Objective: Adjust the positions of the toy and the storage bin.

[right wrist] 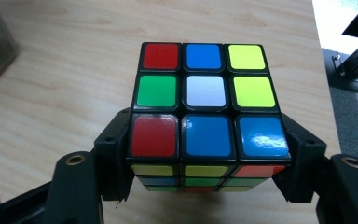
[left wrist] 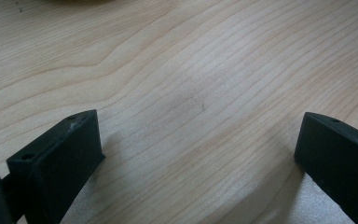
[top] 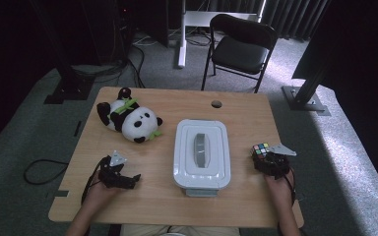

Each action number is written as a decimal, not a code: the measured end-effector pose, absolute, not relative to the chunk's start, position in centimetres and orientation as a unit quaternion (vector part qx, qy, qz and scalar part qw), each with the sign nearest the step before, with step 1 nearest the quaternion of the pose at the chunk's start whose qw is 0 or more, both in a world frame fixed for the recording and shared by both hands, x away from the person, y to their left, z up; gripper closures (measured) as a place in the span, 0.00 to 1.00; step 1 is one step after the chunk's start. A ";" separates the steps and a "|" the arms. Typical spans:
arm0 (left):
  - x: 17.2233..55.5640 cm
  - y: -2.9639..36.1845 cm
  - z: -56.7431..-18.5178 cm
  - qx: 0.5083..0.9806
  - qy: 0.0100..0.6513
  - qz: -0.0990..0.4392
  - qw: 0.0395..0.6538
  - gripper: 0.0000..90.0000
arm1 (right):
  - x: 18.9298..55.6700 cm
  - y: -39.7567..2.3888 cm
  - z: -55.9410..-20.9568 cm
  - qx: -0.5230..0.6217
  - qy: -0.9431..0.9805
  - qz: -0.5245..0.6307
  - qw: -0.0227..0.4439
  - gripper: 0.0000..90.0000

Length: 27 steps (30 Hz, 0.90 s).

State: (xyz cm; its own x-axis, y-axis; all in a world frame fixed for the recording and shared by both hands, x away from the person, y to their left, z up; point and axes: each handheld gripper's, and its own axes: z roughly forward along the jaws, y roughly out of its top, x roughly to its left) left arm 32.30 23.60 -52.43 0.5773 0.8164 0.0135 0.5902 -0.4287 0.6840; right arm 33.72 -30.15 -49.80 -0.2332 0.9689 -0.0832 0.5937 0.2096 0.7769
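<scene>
Dark curtains and a black folding chair [top: 240, 46] stand behind the wooden table [top: 167, 201], where a person works with one set of tongs in each hand. The right tongs [right wrist: 209, 154] are closed on the puzzle cube [right wrist: 204, 98]: in the right gripper view the two black jaws press on its left and right faces near the bottom layer, and the cube sits between them close above the table, near the right edge. The left tongs [left wrist: 200, 149] stand wide apart with nothing between them, low over bare wood, on the other side of the white lidded box [top: 202, 153]. A plush panda [top: 128, 119] lies beyond the left tongs, well apart from them. I judge that the step in hand is carrying the cube (probably toward the box, but this is only my guess). The lid is on the box, so the next move calls for the free left tongs to take the handle of the lid while the right tongs keep a firm grip.
</scene>
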 end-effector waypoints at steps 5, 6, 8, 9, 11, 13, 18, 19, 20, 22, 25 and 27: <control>32.3 23.6 -52.4 0.827 0.424 0.174 0.325 0.01 | 33.0 -30.4 -49.9 0.545 0.719 0.309 0.299 0.37; 32.3 23.6 -52.4 0.828 0.424 0.174 0.325 0.01 | 32.9 -30.5 -49.9 0.545 0.720 0.312 0.296 0.37; 32.3 23.6 -52.4 0.828 0.424 0.173 0.325 0.01 | 32.8 -30.6 -50.0 0.544 0.720 0.314 0.294 0.37; 32.3 23.6 -52.4 0.828 0.423 0.173 0.325 0.01 | 32.6 -30.7 -50.0 0.542 0.724 0.313 0.290 0.37; 32.3 23.6 -52.4 0.828 0.423 0.173 0.325 0.01 | 32.6 -30.8 -50.2 0.544 0.723 0.314 0.288 0.37; 32.3 23.6 -52.4 0.828 0.423 0.173 0.325 0.01 | 32.6 -30.9 -50.4 0.546 0.724 0.313 0.283 0.37; 32.3 23.6 -52.4 0.828 0.422 0.173 0.325 0.01 | 32.4 -30.8 -51.0 0.545 0.724 0.320 0.276 0.37; 32.3 23.6 -52.4 0.829 0.422 0.173 0.325 0.01 | 32.3 -30.8 -51.0 0.546 0.723 0.321 0.276 0.37; 32.3 23.6 -52.4 0.829 0.422 0.173 0.325 0.01 | 32.3 -30.8 -51.1 0.547 0.721 0.322 0.277 0.37; 32.3 23.6 -52.4 0.828 0.422 0.173 0.325 0.01 | 32.2 -30.9 -51.2 0.548 0.719 0.328 0.274 0.37; 32.3 23.6 -52.4 0.828 0.422 0.173 0.325 0.02 | 32.1 -30.9 -51.3 0.549 0.718 0.329 0.273 0.31; 32.3 23.6 -52.4 0.827 0.424 0.174 0.324 0.02 | 31.9 -31.1 -51.1 0.557 0.709 0.330 0.281 0.21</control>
